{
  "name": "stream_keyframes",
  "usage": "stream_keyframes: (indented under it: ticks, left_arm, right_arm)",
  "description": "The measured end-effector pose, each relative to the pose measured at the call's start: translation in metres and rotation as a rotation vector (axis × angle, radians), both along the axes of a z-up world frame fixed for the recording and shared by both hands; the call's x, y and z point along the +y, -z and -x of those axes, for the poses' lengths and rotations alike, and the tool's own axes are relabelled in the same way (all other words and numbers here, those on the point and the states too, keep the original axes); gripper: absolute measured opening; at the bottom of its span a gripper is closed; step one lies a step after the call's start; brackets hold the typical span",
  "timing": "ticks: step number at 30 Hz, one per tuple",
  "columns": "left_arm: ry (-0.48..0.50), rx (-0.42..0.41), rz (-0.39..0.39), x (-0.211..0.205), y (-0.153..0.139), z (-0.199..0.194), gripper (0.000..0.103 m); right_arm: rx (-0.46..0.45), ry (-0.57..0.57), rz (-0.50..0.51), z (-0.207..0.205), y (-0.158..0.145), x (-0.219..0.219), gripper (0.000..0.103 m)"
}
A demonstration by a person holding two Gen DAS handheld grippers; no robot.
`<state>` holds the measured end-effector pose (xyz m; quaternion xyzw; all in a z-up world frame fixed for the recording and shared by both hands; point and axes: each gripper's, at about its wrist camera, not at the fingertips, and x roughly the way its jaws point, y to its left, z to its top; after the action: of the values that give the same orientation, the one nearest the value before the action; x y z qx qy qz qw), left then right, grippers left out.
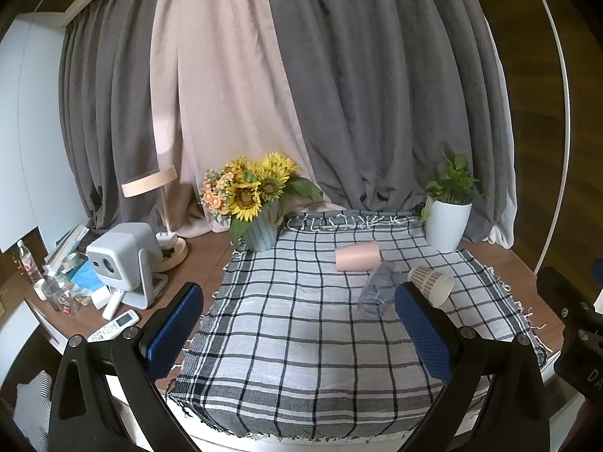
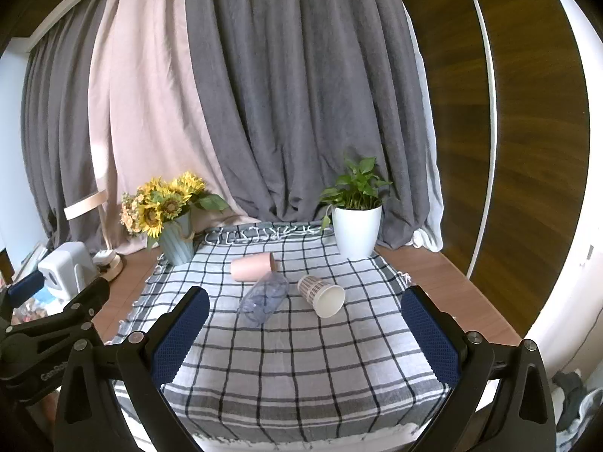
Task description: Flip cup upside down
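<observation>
Three cups lie on their sides on the checked cloth [image 2: 286,361]: a pink cup [image 2: 251,266], a clear plastic cup [image 2: 264,297] and a patterned paper cup [image 2: 322,294] with its mouth toward me. They also show in the left wrist view: pink cup [image 1: 357,257], clear cup [image 1: 378,289], paper cup [image 1: 431,283]. My left gripper [image 1: 297,324] is open and empty, short of the cups. My right gripper [image 2: 305,327] is open and empty, short of the cups. The left gripper's body shows at the left edge of the right wrist view.
A sunflower vase [image 2: 177,243] stands at the cloth's back left, a white plant pot [image 2: 356,231] at the back right. A white projector [image 1: 120,260], a lamp base, remotes and clutter sit left of the cloth. Curtains hang behind.
</observation>
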<state>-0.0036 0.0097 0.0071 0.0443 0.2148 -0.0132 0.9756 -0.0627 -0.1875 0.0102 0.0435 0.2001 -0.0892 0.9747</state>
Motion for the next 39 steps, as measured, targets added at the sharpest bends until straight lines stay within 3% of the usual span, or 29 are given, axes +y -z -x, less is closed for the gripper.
stream_keyframes:
  ticks: [39]
  left_arm:
    - [0.021, 0.006, 0.024, -0.0067, -0.0022, -0.0044, 0.103]
  right_arm:
    - [0.000, 0.004, -0.004, -0.0012, -0.0040, -0.0042, 0.102]
